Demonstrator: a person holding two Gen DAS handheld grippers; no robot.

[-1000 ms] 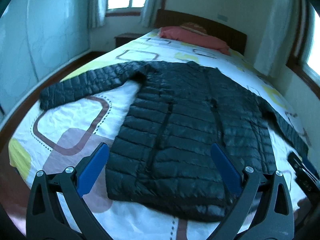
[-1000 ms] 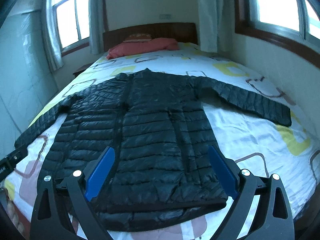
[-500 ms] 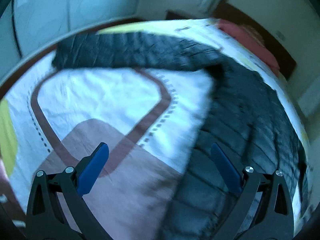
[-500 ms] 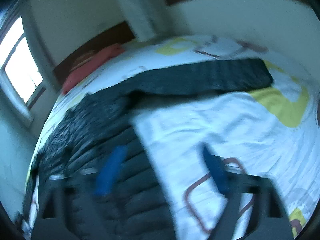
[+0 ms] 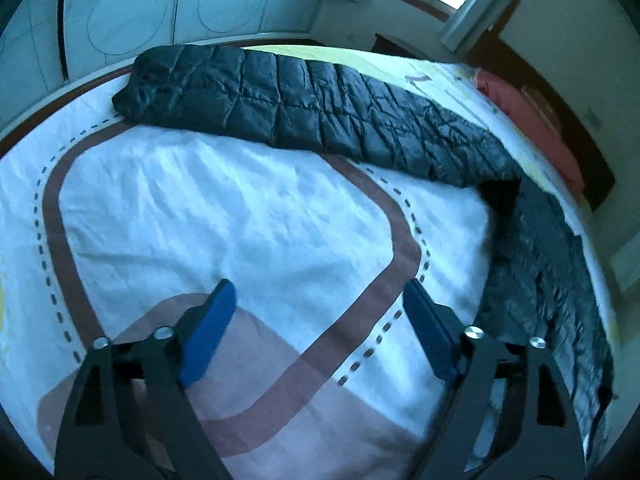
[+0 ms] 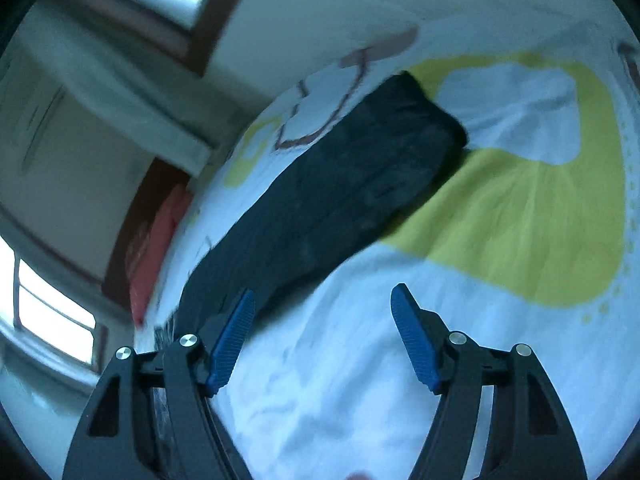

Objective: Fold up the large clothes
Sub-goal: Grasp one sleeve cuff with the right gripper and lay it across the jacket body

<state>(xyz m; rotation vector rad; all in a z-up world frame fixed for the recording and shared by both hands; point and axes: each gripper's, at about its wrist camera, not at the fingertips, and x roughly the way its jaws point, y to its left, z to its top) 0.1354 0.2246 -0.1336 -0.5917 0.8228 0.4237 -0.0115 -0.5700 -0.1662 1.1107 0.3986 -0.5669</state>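
Observation:
A black quilted down jacket lies spread flat on the bed. Its left sleeve (image 5: pixel 304 100) stretches across the top of the left wrist view, and the body (image 5: pixel 548 280) runs down the right side. My left gripper (image 5: pixel 316 292) hovers over bare sheet below that sleeve, jaws closing a little, nothing between them. In the right wrist view the other sleeve (image 6: pixel 344 196) runs diagonally to its cuff near the yellow patch. My right gripper (image 6: pixel 324 296) is beside that sleeve over white sheet, jaws opening, nothing between them; the left pad (image 6: pixel 234 340) is next to the sleeve's edge.
The bed sheet (image 5: pixel 224 220) is white with brown loop and yellow patterns. A red pillow (image 5: pixel 532 120) lies by the dark headboard. Walls and windows surround the bed; the bed's edge and a pale panelled wall (image 5: pixel 160 8) sit just beyond the left sleeve.
Both grippers swung outward from the jacket's hem toward the sleeves and rolled, the left to the left sleeve, the right to the right one. Each view now sits lower over the sheet.

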